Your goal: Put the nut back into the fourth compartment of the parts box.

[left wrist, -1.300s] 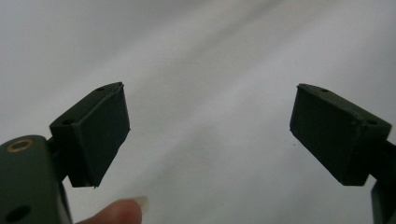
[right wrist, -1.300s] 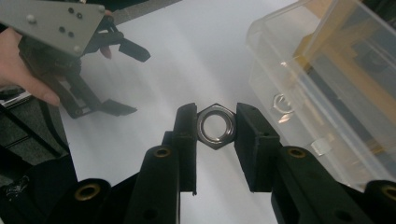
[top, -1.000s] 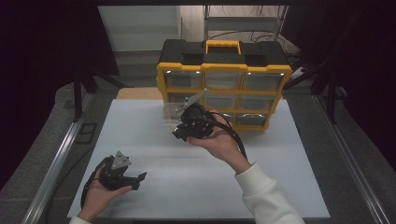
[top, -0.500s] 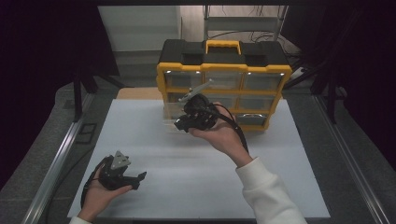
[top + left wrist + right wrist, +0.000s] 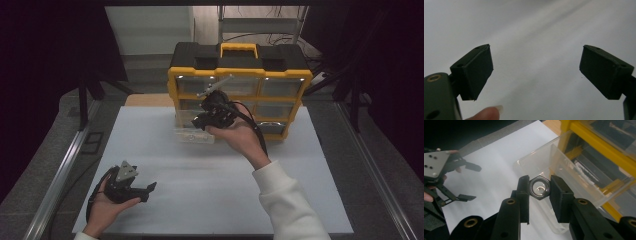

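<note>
Looked like a workshop or lab bench: yellow-and-black parts organizer point(image 5: 240, 82) with clear drawers at the far side of a white table point(image 5: 210, 195), metal rails alongside, dark surroundings.

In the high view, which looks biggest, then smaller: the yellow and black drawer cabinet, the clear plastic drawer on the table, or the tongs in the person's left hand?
1. Yellow and black drawer cabinet, clearly the largest.
2. Tongs in the left hand and clear plastic drawer: they look about alike. The tongs lie nearer the camera, and the person's right hand covers part of the drawer, so I won't rank them.
</note>
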The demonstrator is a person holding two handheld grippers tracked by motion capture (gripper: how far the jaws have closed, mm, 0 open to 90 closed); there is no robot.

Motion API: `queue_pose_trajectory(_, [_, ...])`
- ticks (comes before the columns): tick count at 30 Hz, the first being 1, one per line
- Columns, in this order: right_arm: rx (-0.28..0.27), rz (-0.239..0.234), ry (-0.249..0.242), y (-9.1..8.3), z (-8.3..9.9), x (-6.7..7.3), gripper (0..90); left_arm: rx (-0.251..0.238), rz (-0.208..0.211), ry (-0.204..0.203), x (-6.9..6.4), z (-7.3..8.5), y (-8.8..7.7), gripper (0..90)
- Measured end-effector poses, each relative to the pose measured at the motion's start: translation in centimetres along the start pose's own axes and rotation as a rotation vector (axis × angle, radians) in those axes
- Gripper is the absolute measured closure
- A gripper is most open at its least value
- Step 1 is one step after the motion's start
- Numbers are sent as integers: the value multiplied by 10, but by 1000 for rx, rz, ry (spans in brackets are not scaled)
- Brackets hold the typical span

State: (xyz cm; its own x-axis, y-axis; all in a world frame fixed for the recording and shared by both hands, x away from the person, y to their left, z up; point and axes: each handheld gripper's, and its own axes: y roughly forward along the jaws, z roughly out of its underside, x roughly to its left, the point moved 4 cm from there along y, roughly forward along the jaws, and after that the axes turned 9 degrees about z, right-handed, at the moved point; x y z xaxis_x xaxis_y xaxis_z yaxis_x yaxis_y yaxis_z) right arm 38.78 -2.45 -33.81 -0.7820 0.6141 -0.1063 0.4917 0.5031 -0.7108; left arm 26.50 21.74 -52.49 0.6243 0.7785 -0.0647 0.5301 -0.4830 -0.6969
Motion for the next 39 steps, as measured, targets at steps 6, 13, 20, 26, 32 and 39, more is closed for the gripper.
queue_pose_trajectory(6, [7,17,21,3,-3,-8,707,-21,-1,-9,1,-1,-2,122])
queue_pose_trajectory(13, [26,35,46,11,-3,-18,707,-33,-6,-12,1,-2,-3,122])
queue_pose_trajectory(20, [44,61,57,20,-2,-24,707,-34,-6,-15,2,-2,-3,122])
queue_pose_trajectory(26, [43,72,70,27,-5,-28,707,-30,-8,-14,2,-1,-3,123])
queue_pose_trajectory(32, [47,83,76,32,-6,-28,705,-31,-8,-14,2,-1,-3,123])
queue_pose_trajectory(39, [5,108,84,32,-8,-25,350,-29,-9,-12,2,-1,-3,123])
